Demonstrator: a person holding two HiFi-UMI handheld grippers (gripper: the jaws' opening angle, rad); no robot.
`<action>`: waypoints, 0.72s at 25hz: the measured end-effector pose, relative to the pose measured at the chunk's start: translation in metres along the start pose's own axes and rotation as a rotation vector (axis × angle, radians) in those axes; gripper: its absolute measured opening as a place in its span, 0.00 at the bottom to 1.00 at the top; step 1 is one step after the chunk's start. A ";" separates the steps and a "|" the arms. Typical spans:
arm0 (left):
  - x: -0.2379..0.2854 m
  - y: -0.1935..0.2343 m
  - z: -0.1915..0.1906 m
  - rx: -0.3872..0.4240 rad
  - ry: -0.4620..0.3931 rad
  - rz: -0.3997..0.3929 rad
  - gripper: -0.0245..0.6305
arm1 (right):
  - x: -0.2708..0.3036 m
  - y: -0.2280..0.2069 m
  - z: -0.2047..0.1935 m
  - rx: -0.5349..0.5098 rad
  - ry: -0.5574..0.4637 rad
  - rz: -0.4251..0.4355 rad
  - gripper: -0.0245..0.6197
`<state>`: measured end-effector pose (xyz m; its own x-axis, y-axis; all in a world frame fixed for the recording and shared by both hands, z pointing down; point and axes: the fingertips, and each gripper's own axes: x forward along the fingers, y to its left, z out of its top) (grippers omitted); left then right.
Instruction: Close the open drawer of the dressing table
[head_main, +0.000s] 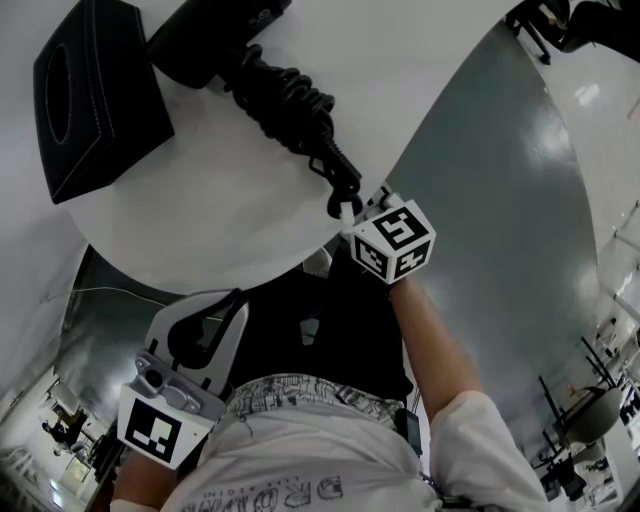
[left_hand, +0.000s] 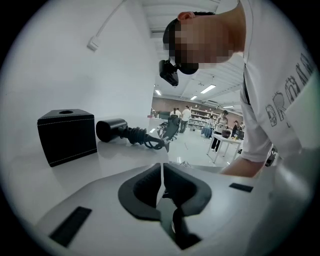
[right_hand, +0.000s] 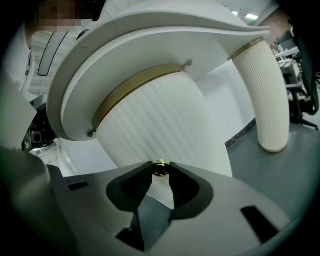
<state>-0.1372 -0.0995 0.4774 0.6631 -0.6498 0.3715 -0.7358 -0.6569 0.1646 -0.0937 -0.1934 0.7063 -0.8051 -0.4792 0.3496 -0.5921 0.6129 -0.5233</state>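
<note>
Right gripper (right_hand: 160, 172) is clamped on the small gold knob (right_hand: 160, 166) of the curved fluted white drawer (right_hand: 160, 120), just under the dressing table's round top (right_hand: 150, 40); left gripper (left_hand: 162, 175) has its jaws pressed together on nothing. Drawer looks rigid and probably slides easily, and the knob is tiny and slick, so push squarely on it. Drawer inside hidden; can't tell what's in the black tissue box (head_main: 95, 95) on top.

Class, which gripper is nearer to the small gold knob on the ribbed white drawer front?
Right. The right gripper has its jaws closed on the small gold knob, beneath the white tabletop. The left gripper, shut and empty, is off to the side, facing across the tabletop.
</note>
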 end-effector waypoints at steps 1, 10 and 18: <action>0.001 0.000 0.001 0.002 -0.002 0.002 0.09 | 0.000 0.001 0.000 0.000 -0.001 0.003 0.22; 0.005 -0.013 0.018 0.024 -0.005 0.002 0.09 | 0.001 0.000 -0.001 0.052 0.003 -0.029 0.22; -0.014 -0.028 0.040 0.019 0.007 0.011 0.09 | -0.052 0.005 0.013 0.070 0.039 -0.084 0.31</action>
<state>-0.1200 -0.0875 0.4314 0.6538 -0.6547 0.3795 -0.7406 -0.6565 0.1433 -0.0546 -0.1733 0.6751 -0.7546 -0.5011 0.4237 -0.6543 0.5256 -0.5437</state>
